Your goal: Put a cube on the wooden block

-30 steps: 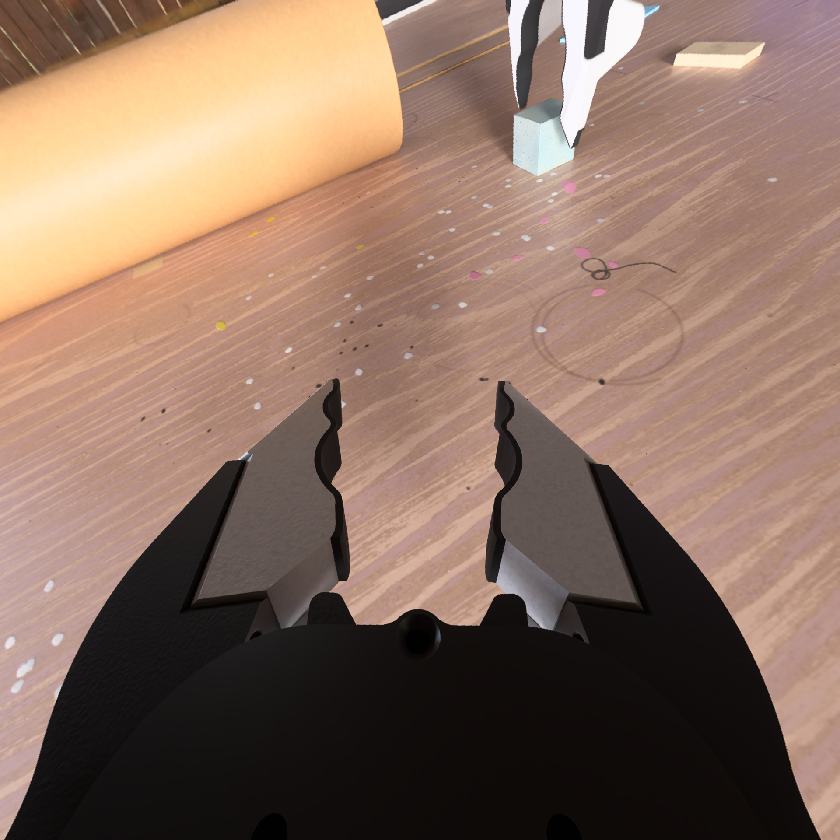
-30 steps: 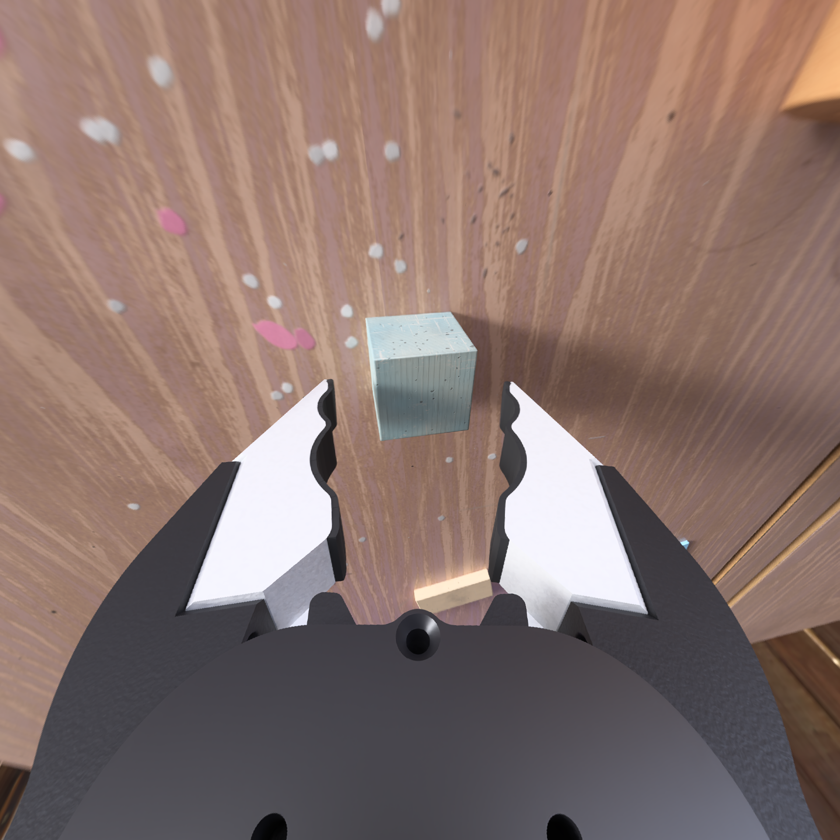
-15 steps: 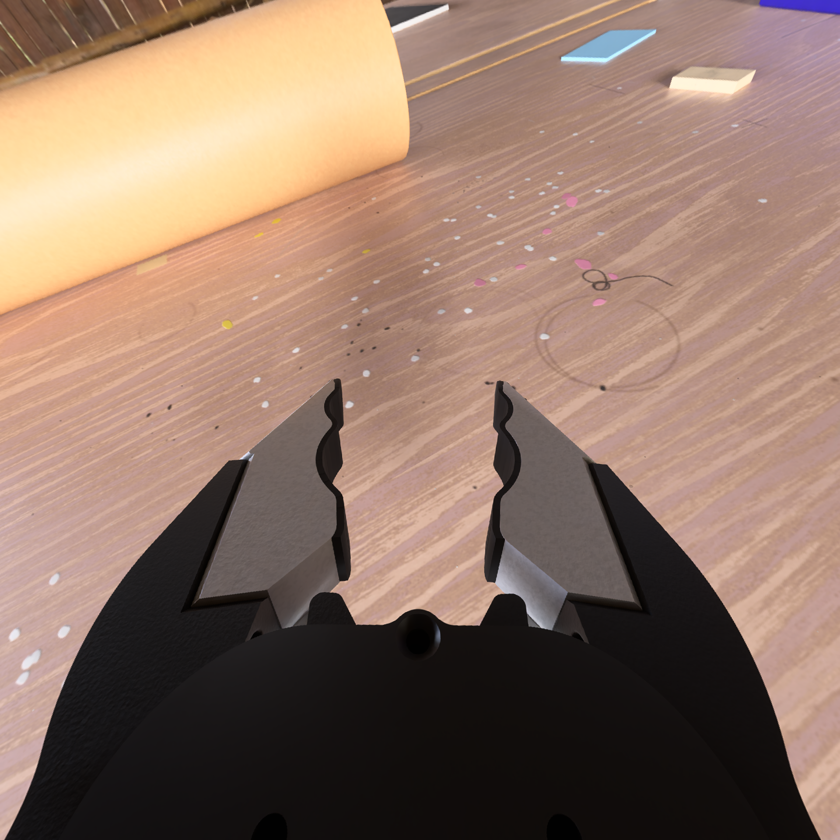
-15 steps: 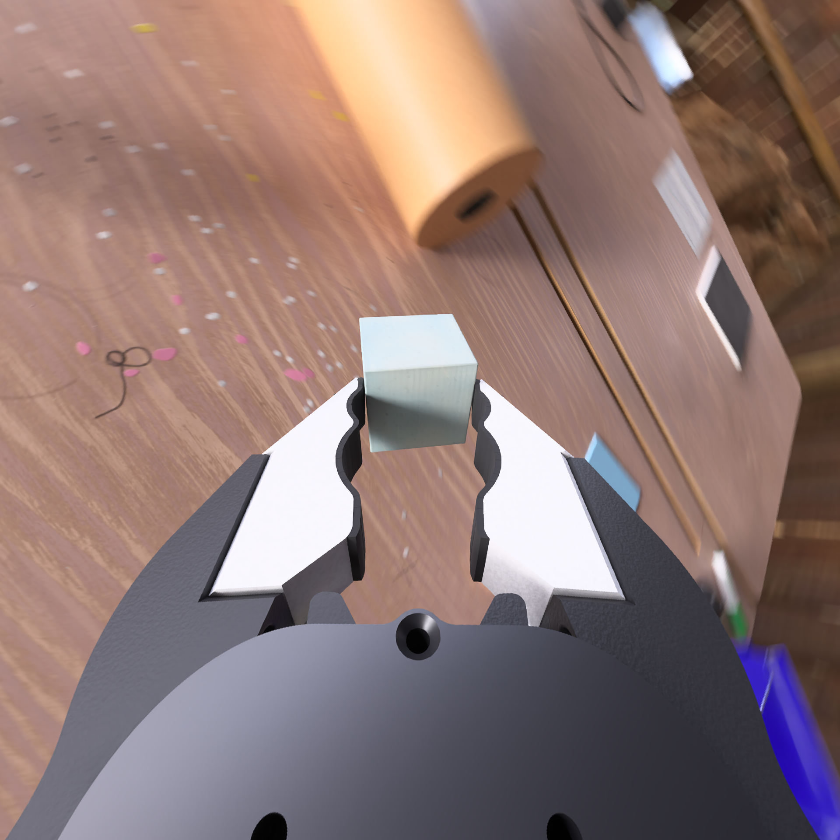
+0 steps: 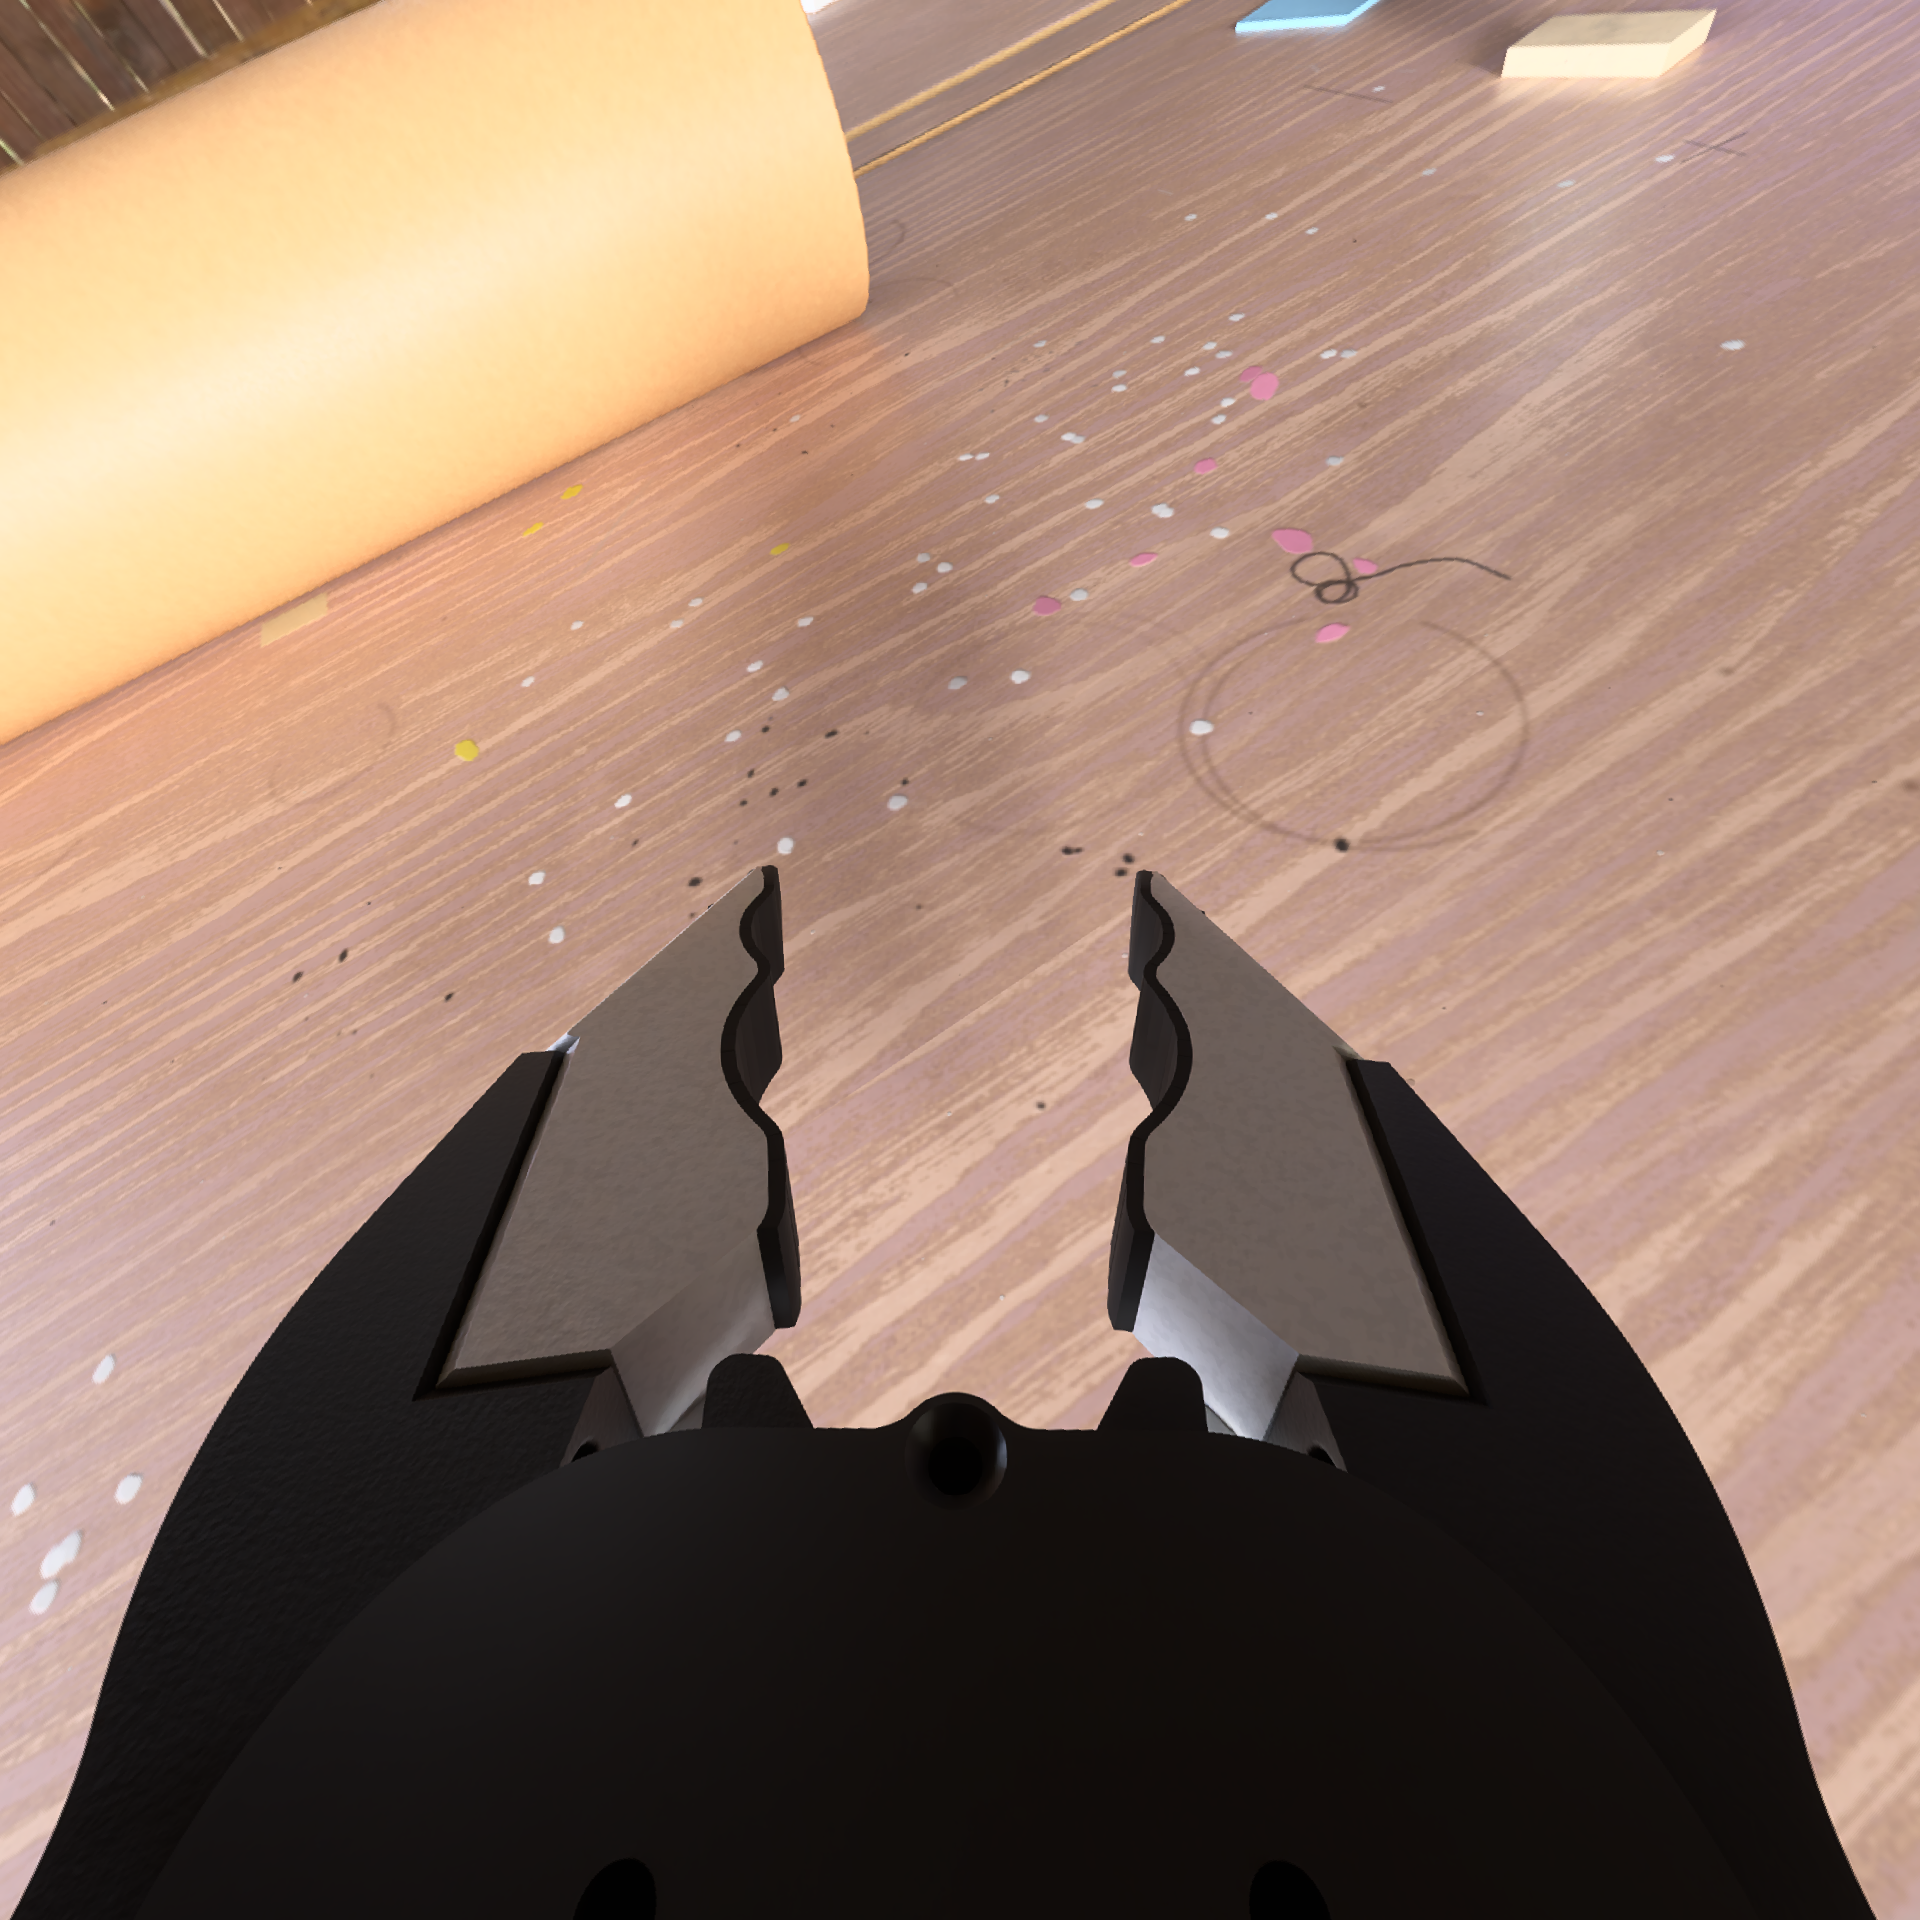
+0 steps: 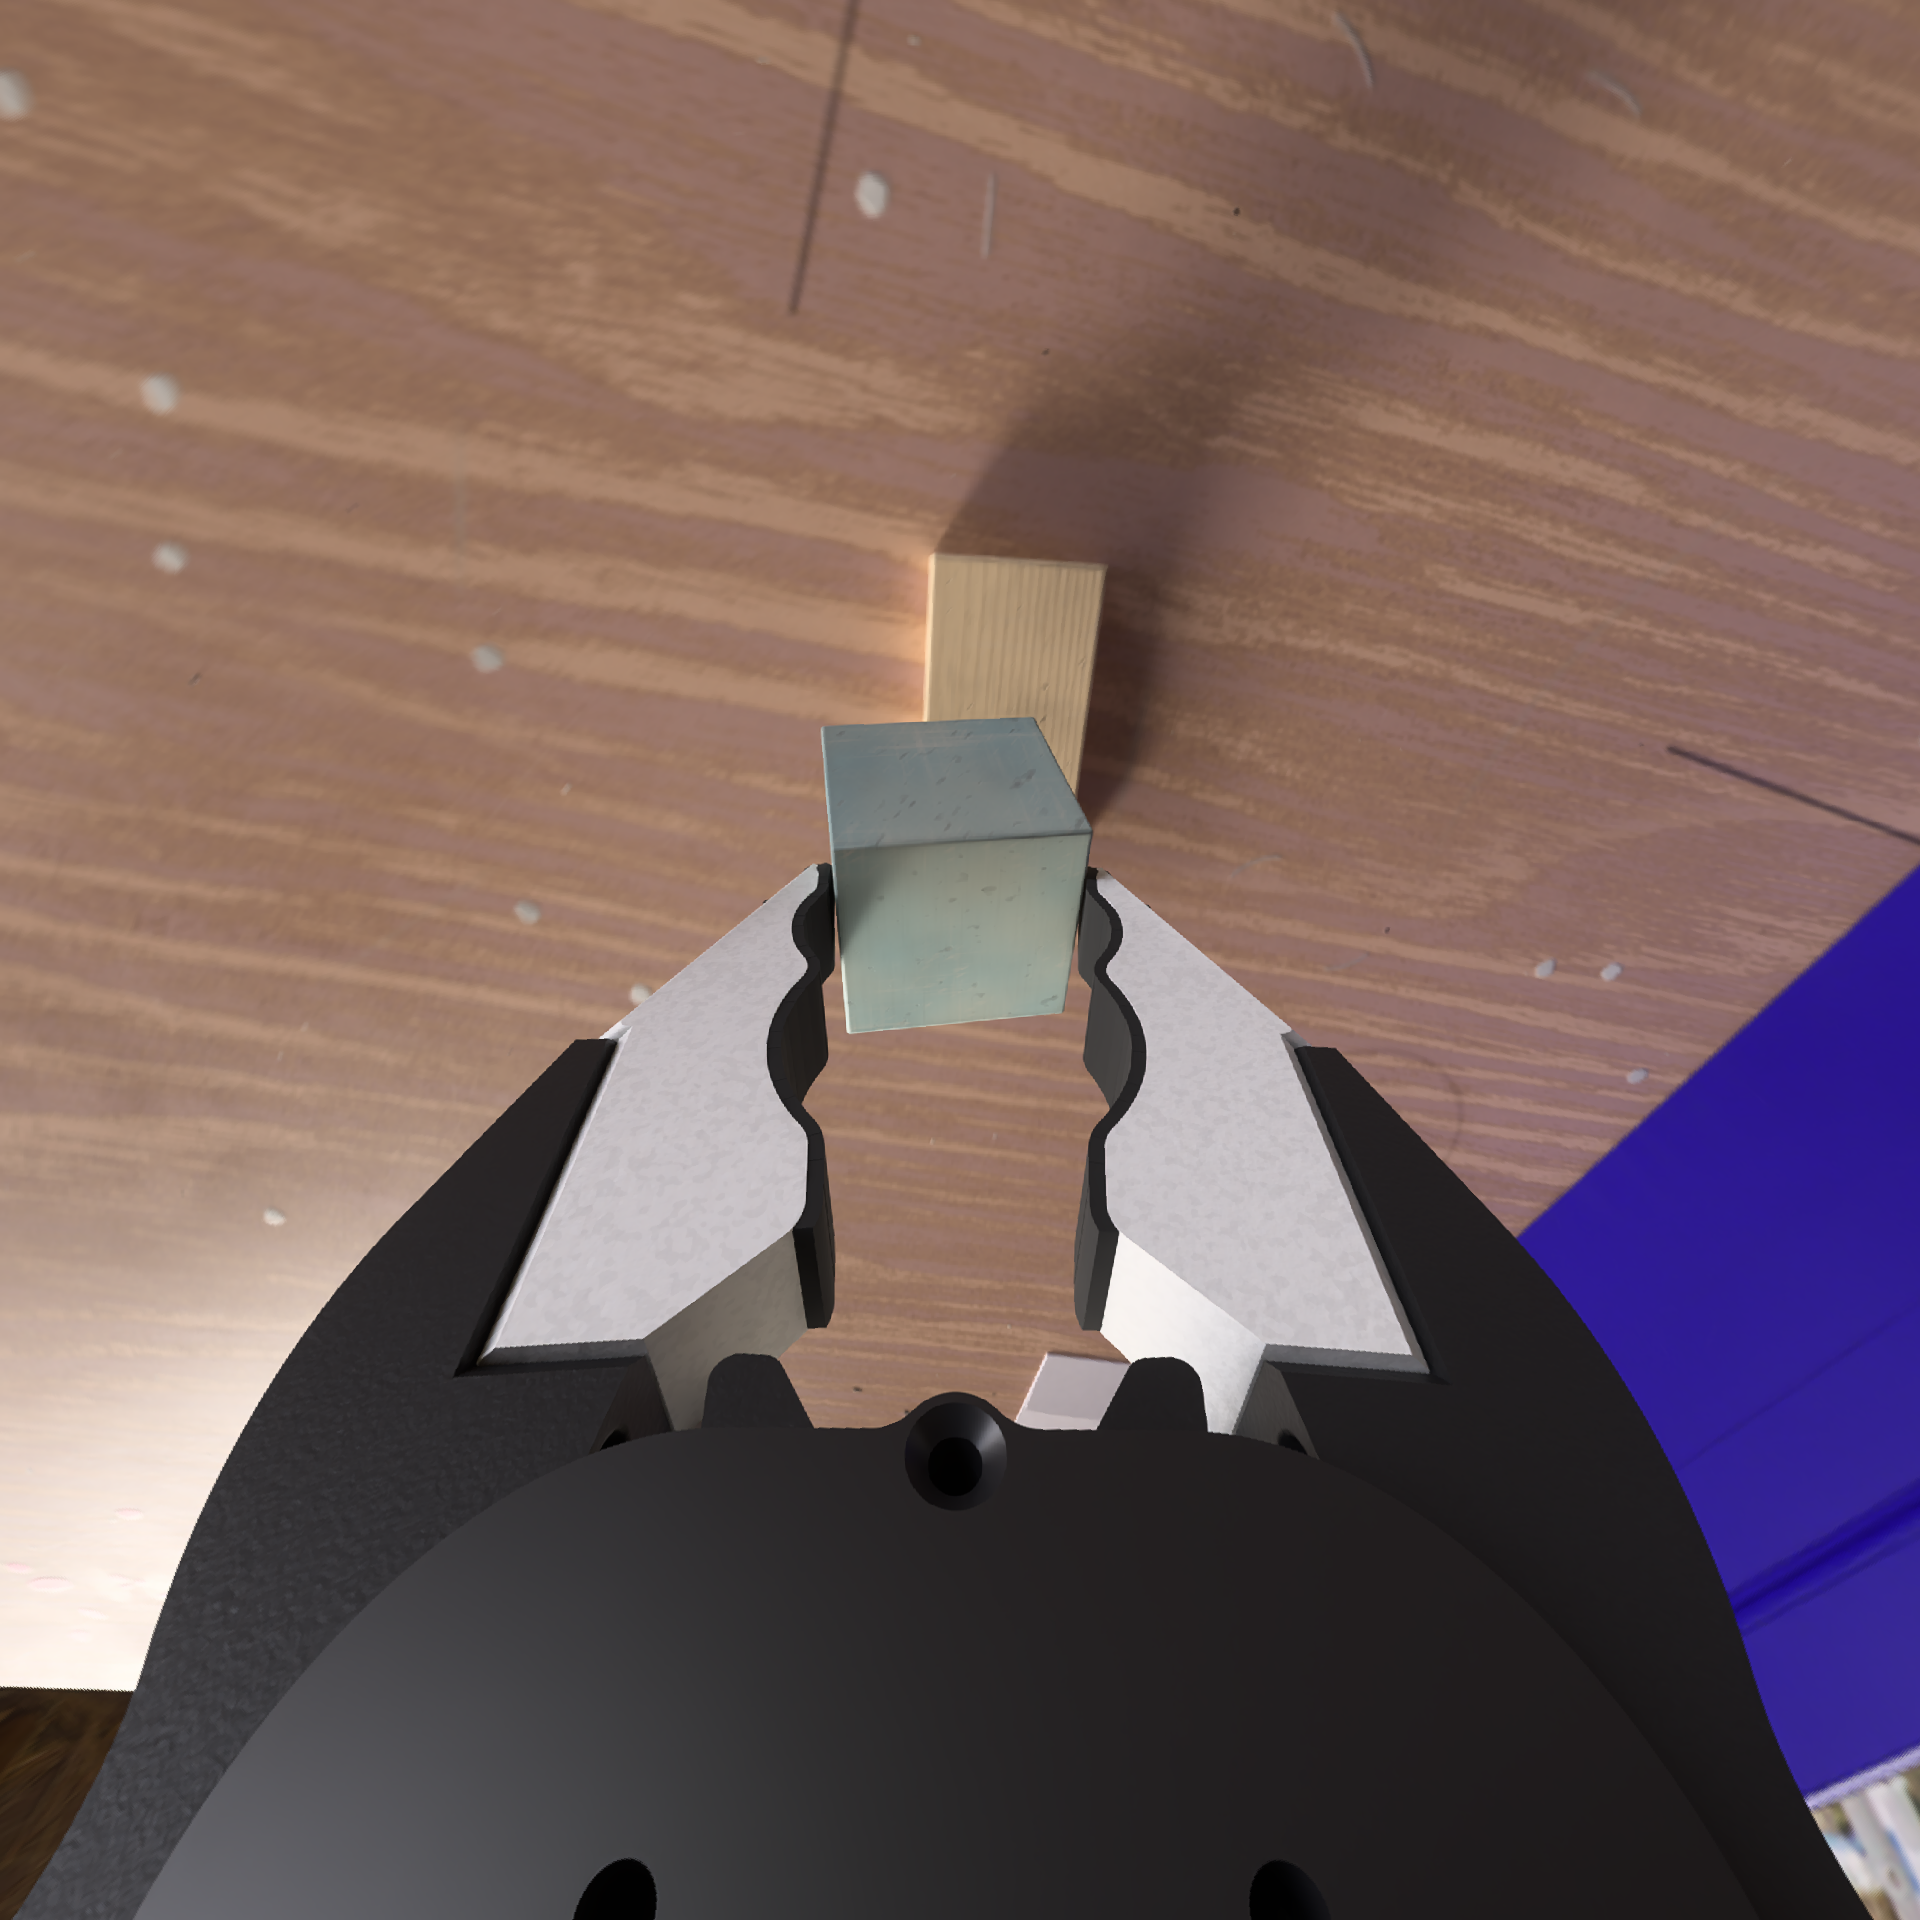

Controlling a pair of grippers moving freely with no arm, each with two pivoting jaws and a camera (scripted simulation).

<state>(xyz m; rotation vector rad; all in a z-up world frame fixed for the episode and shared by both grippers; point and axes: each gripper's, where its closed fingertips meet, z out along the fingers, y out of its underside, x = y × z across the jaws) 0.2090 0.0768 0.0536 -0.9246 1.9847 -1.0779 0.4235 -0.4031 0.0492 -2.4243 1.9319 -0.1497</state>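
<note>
My right gripper [image 6: 956, 883] is shut on a pale blue-green cube [image 6: 951, 873] held at its fingertips above the wooden table. A flat light wooden block [image 6: 1013, 644] lies on the table just beyond the cube, which hides its near end. The same block shows in the left wrist view [image 5: 1605, 44] at the far top right. My left gripper [image 5: 951, 883] is open and empty above the table. The right gripper is not in the left wrist view.
A large orange paper roll [image 5: 395, 291] lies at the left. A flat light-blue piece [image 5: 1304, 12] lies at the far top. A dark blue box [image 6: 1766, 1299] stands at the right. A small pale piece [image 6: 1070, 1392] shows between the finger bases. Paint specks dot the table [image 5: 1558, 1039].
My right gripper closed on the cube, lifted it and swung over to the wooden block. The cube and right gripper have left the left wrist view. The left gripper has crept slightly forward.
</note>
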